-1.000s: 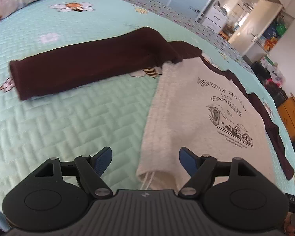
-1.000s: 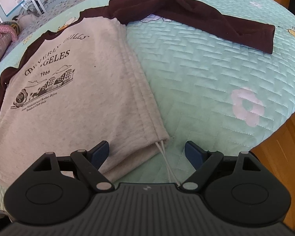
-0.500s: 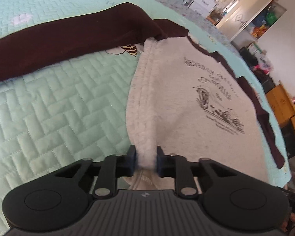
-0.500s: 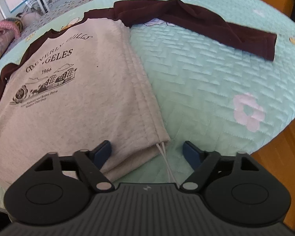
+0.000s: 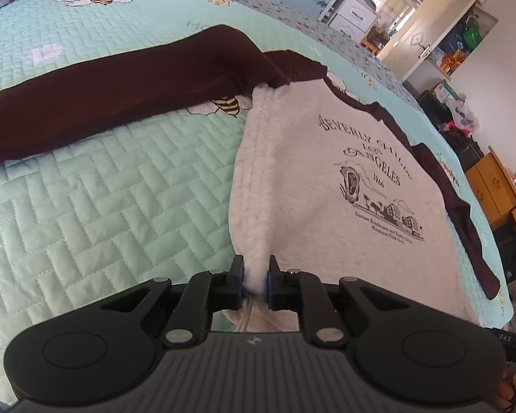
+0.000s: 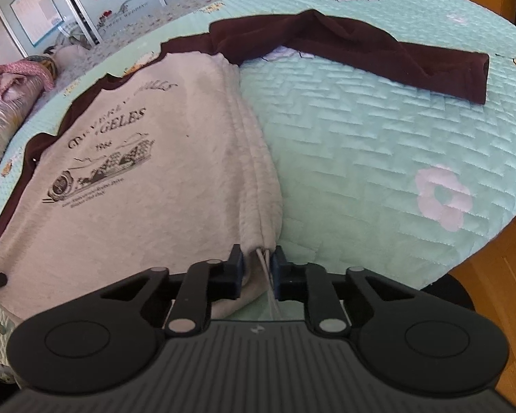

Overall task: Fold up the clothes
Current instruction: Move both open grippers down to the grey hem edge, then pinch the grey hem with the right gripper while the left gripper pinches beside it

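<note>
A grey sweatshirt [image 5: 326,206] with dark maroon sleeves and a black printed picture lies flat on the bed, chest up. My left gripper [image 5: 256,275] is shut on the hem corner at the shirt's left side, and the fabric bunches up between the pads. In the right wrist view the same sweatshirt [image 6: 137,189] fills the left half. My right gripper [image 6: 258,265] is closing its jaws on the other hem corner, where a white drawstring [image 6: 263,258] hangs out. One maroon sleeve [image 5: 120,93] stretches out to the left, the other sleeve [image 6: 378,48] to the right.
The mint quilted bedspread [image 5: 103,206] with bee and flower prints extends around the shirt. The bed's edge drops to a wooden floor [image 6: 498,292] at the right. Pillows and a pink blanket [image 6: 10,82] lie at the far left. Wooden cabinets [image 5: 492,186] stand beyond the bed.
Both grippers went from wide open to closed on the sweatshirt's hem corners, the left one first, the right one in the last half second. The hands barely moved.
</note>
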{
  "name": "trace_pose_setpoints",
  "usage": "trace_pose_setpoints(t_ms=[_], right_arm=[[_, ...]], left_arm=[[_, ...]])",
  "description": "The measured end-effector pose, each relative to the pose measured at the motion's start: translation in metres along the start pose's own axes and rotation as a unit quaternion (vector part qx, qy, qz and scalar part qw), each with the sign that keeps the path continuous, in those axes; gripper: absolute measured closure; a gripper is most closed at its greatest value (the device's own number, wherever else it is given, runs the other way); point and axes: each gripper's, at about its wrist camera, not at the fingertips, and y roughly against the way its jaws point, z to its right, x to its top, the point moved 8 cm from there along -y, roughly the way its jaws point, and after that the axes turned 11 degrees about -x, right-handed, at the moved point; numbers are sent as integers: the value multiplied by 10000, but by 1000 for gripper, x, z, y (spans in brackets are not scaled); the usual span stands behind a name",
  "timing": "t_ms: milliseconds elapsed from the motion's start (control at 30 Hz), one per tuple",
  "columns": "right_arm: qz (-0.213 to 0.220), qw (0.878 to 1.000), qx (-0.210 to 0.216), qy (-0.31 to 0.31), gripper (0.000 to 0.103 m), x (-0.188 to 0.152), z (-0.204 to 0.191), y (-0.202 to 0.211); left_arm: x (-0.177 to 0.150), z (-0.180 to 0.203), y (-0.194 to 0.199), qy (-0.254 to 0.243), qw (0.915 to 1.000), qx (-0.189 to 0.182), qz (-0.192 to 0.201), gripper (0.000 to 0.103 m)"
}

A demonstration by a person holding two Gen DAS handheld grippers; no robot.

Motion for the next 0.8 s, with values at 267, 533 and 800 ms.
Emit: trace_pose_setpoints(t_ms=[267,533,800], right_arm=[[353,9992,206,-7,95,18,1,36],[-257,9996,107,-88,72,-6,6,-3],[216,9983,105,-530,53,16,23,17]], left_arm=[[7,11,29,-78,9996,81,259,91],[-11,-20,14,296,9989,372,16,75],[4,-5,45,74,9980,471,414,69]])
